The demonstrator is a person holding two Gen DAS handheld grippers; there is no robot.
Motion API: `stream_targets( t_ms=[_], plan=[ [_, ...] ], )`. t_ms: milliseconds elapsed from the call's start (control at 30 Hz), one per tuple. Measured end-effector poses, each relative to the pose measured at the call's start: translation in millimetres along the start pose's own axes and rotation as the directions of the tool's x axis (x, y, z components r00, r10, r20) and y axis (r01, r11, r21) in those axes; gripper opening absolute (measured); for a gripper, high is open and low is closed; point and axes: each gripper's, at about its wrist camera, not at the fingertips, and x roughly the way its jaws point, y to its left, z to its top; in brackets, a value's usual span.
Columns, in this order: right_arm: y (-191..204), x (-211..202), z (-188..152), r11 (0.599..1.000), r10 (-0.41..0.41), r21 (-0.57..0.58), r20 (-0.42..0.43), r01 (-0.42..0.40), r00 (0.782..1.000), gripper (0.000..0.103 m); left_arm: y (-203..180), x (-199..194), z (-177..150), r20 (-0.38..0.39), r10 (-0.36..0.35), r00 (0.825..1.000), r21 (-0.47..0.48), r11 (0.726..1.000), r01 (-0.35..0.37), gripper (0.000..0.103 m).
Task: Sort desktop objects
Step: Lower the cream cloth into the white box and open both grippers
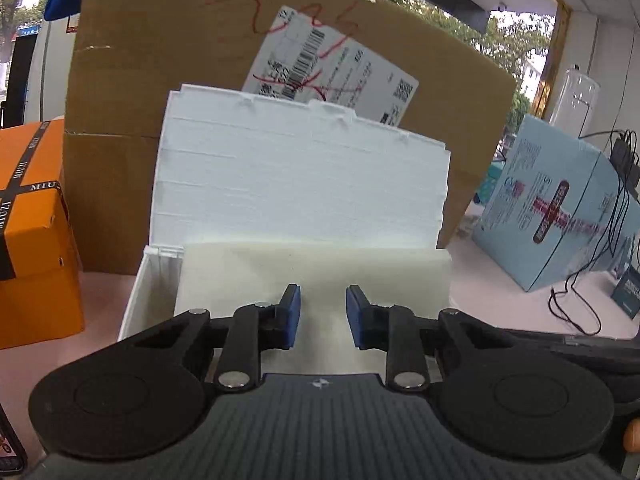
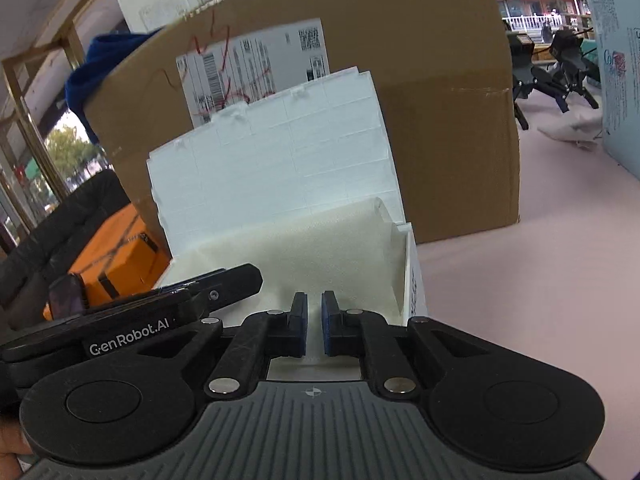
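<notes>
Both wrist views face an open white box (image 1: 152, 280) standing on a pink surface (image 2: 520, 300), its hinged lid (image 1: 300, 176) raised upright against a large cardboard carton (image 1: 160, 80) behind it. A sheet of pale foam lining (image 1: 312, 268) fills the interior; no loose item is visible on it. The left gripper (image 1: 323, 314) hovers over the near part of the box with its blue-padded fingers apart and nothing between them. The right gripper (image 2: 314, 322) hangs beside it over the same box, its fingers drawn close, a narrow gap remaining, and empty as far as can be seen.

The step in hand appears to be work at the box itself: either a deposit just finished or an approach to the lining or lid. Which one cannot be settled from these views. The next move likely calls for finding an object to sort, since none lies within reach of either gripper.

The box floor beneath the grippers is hidden by their bodies. An orange box (image 1: 32, 232) at the left and a light blue carton (image 1: 560, 208) at the right are cut off by the frame. The carton's shipping label (image 2: 256, 68) is partly screened by the lid and illegible.
</notes>
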Motion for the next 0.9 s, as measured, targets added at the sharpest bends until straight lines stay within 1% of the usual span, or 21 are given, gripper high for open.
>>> stream_targets(
  t_ms=[133, 233, 267, 400, 467, 567, 600, 633, 667, 700, 733, 767, 800, 867, 900],
  plan=[
    [7.1, 9.4, 5.9, 0.997, -0.030, -0.072, -0.053, 0.026, 0.998, 0.008, 3.8, 18.3, 1.5, -0.102, 0.007, 0.995, -0.010, 1.000, -0.008, 0.021],
    [14.3, 18.1, 6.3, 0.984, -0.065, -0.171, -0.056, 0.055, 0.996, 0.009, 14.9, 31.8, 1.2, -0.157, -0.015, 0.987, -0.059, 0.998, 0.005, 0.021],
    [16.5, 20.9, 6.1, 0.977, -0.078, -0.201, -0.053, 0.066, 0.996, 0.009, 17.5, 35.1, 1.3, -0.166, -0.018, 0.986, -0.069, 0.998, 0.007, 0.021],
    [20.3, 27.9, 5.4, 0.953, -0.110, -0.288, -0.058, 0.089, 0.992, 0.009, 13.6, 40.4, 0.3, -0.174, 0.011, 0.985, -0.014, 1.000, -0.014, 0.020],
    [20.7, 30.1, 6.5, 0.945, -0.112, -0.316, -0.065, 0.086, 0.992, 0.009, 13.5, 41.7, -0.5, -0.180, 0.014, 0.984, -0.012, 1.000, -0.017, 0.020],
    [16.9, 28.8, 9.3, 0.950, -0.090, -0.304, -0.073, 0.063, 0.993, 0.009, 14.6, 39.9, -0.4, -0.186, 0.008, 0.983, -0.026, 1.000, -0.013, 0.020],
    [15.1, 27.0, 10.7, 0.955, -0.078, -0.291, -0.072, 0.054, 0.994, 0.011, 15.6, 38.0, 0.2, -0.188, 0.004, 0.982, -0.037, 0.999, -0.011, 0.021],
    [13.8, 22.7, 12.5, 0.959, -0.065, -0.281, -0.062, 0.045, 0.996, 0.015, 16.7, 35.7, 1.7, -0.191, -0.003, 0.982, -0.051, 0.999, -0.007, 0.021],
    [12.9, 16.8, 14.5, 0.961, -0.051, -0.275, -0.046, 0.037, 0.998, 0.018, 17.4, 32.6, 4.4, -0.194, -0.008, 0.981, -0.066, 0.998, -0.005, 0.027],
    [11.8, 9.3, 17.5, 0.964, -0.035, -0.265, -0.027, 0.026, 0.999, 0.024, 18.4, 27.2, 7.9, -0.186, -0.005, 0.982, -0.074, 0.997, -0.009, 0.039],
    [10.3, -0.4, 21.3, 0.968, -0.009, -0.251, -0.006, 0.007, 1.000, 0.031, 18.9, 18.4, 13.2, -0.155, 0.000, 0.988, -0.076, 0.997, -0.011, 0.047],
    [8.3, -10.7, 25.4, 0.972, 0.026, -0.234, 0.011, -0.023, 1.000, 0.034, 19.9, 7.4, 16.7, -0.108, 0.002, 0.994, -0.072, 0.997, -0.009, 0.060],
    [6.5, -18.8, 28.6, 0.974, 0.060, -0.219, 0.018, -0.054, 0.998, 0.036, 20.5, -3.8, 19.7, -0.061, 0.005, 0.998, -0.068, 0.998, -0.009, 0.071],
    [3.6, -31.8, 33.6, 0.975, 0.120, -0.193, 0.023, -0.113, 0.993, 0.036, 20.3, -23.5, 25.0, 0.007, 0.016, 1.000, -0.055, 0.998, -0.015, 0.074],
    [3.3, -35.9, 34.8, 0.974, 0.140, -0.184, 0.027, -0.132, 0.990, 0.036, 19.9, -28.5, 25.7, 0.019, 0.011, 1.000, -0.050, 0.999, -0.010, 0.074]
  ],
)
